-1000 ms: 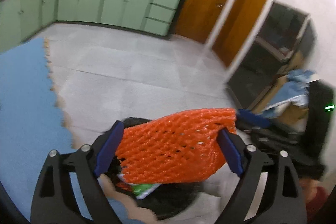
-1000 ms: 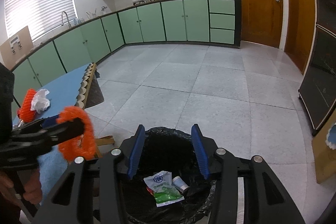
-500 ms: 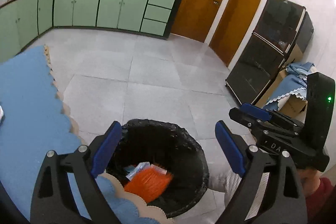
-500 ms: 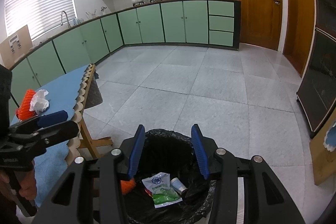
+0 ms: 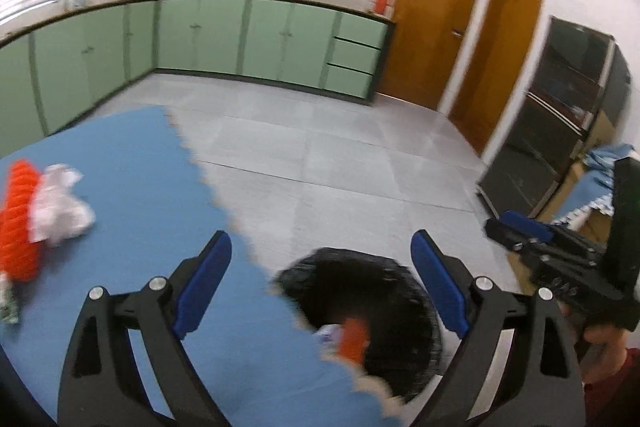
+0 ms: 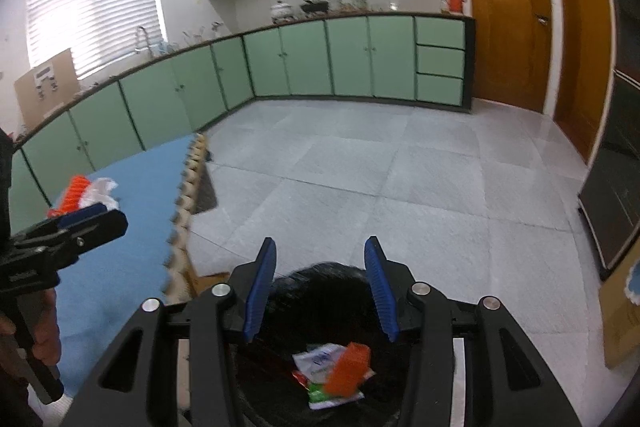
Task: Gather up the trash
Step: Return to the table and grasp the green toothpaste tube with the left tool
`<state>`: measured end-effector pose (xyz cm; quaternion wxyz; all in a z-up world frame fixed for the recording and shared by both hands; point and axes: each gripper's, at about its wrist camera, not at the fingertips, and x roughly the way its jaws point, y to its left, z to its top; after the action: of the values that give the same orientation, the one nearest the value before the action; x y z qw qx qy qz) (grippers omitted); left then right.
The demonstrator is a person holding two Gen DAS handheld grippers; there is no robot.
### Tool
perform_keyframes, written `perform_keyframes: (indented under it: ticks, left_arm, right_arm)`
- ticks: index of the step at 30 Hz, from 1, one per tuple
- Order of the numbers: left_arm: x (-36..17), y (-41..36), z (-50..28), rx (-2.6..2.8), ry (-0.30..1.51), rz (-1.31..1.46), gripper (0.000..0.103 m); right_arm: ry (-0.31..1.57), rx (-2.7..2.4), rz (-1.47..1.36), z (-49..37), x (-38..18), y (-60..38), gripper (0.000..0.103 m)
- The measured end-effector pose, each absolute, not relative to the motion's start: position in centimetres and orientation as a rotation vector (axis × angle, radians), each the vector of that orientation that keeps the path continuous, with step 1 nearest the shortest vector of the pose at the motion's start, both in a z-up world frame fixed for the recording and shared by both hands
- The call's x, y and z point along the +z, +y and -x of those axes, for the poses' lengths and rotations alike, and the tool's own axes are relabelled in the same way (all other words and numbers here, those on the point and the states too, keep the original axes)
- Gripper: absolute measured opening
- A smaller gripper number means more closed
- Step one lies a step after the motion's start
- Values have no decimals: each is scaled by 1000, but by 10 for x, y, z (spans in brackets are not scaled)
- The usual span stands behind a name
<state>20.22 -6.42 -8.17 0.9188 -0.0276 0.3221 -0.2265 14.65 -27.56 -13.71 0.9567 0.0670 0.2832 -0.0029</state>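
A black-lined trash bin (image 5: 404, 291) stands on the floor beside the blue table (image 5: 128, 163). An orange foam net (image 6: 349, 367) lies inside the bin (image 6: 320, 277) on a white-and-green wrapper (image 6: 318, 361). A second orange foam net (image 5: 18, 223) and a crumpled white tissue (image 5: 60, 207) rest on the table at the left. My left gripper (image 5: 320, 251) is open and empty, over the table edge and the bin. My right gripper (image 6: 320, 255) hangs above the bin, jaws apart with nothing between them. The left gripper (image 6: 88, 221) also shows beside the table trash.
A green wrapper scrap (image 5: 8, 307) lies at the table's left edge. Green cabinets (image 6: 360, 59) line the far wall, wooden doors (image 6: 508, 11) stand at the right, and a dark glass cabinet (image 5: 560, 131) is near the bin. Grey tiled floor (image 6: 400, 179) stretches beyond.
My left gripper let go of the orange net, which now lies in the bin, then swung left toward the table. The right gripper rose slightly above the bin.
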Motion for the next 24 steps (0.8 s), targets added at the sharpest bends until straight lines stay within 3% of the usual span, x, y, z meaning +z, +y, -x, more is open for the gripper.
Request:
perform_keyframes:
  ticks: [14,24]
  left_arm:
    - [-87,158,-209,104,658,75,88]
    - [-107,195,-238,84,730,121,88]
  right_arm:
    - [537,296,-79,-211,-125,-96,50]
    - [585,358,-49,-249,-139,-20,50]
